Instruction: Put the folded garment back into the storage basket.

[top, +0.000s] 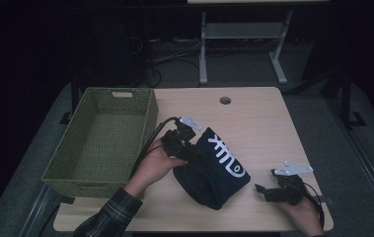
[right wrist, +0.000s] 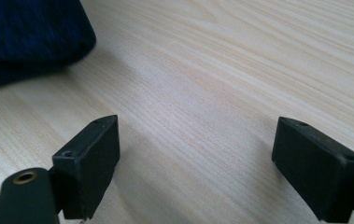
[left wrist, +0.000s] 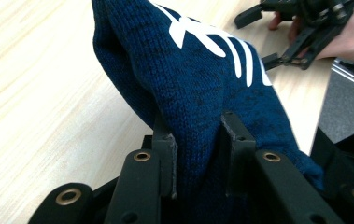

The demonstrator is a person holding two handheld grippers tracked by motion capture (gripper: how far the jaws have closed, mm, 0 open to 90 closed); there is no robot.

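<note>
At table centre | left gripper clamped on blue hat, lifting | right gripper apart, idle | next: carry left into basket

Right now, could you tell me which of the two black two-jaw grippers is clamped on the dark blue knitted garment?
The left gripper: its jaws pinch a fold of the dark blue knitted garment, while the right gripper stands open over bare table.

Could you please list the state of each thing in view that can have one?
Left gripper: shut on the navy knit hat.
Navy knit hat: pinched at one edge, partly lifted off the table.
Right gripper: open, nothing between its jaws, low over the table.
Green woven basket: upright, empty.
</note>
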